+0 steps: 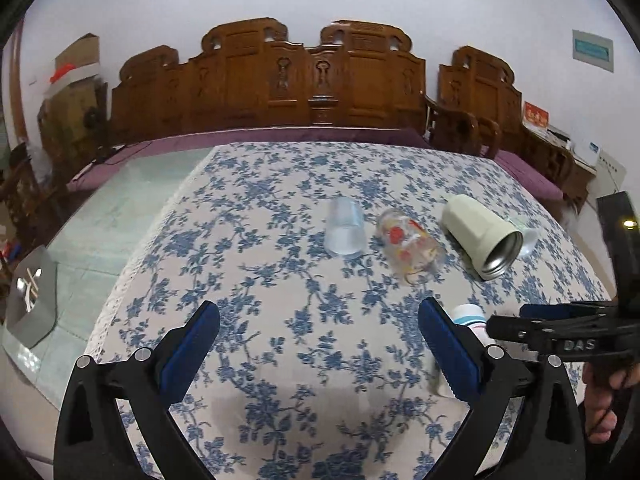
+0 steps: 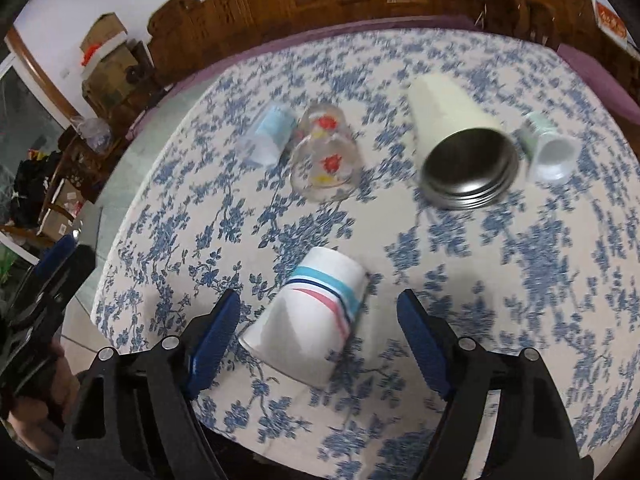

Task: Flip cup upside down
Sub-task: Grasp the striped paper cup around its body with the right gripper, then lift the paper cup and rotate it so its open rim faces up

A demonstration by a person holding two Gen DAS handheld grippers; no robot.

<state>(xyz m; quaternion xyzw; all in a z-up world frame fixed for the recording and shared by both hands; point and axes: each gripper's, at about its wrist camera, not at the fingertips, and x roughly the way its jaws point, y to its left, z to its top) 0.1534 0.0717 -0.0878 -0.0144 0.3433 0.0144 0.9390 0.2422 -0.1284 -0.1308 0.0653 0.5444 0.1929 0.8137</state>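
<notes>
A white paper cup with teal and pink stripes [image 2: 316,316] lies on its side on the floral tablecloth [image 2: 520,280], between the open fingers of my right gripper [image 2: 320,312], which is not touching it. In the left wrist view the cup [image 1: 470,320] shows partly behind my right gripper [image 1: 560,320]. My left gripper [image 1: 320,320] is open and empty over the cloth.
Further back lie a clear plastic cup [image 1: 345,227], a glass with red flowers [image 1: 410,246], a cream steel-lined tumbler [image 1: 482,236] and a small white cup [image 2: 550,152]. The glass table edge [image 1: 100,232] is left; a carved wooden bench [image 1: 272,80] stands behind.
</notes>
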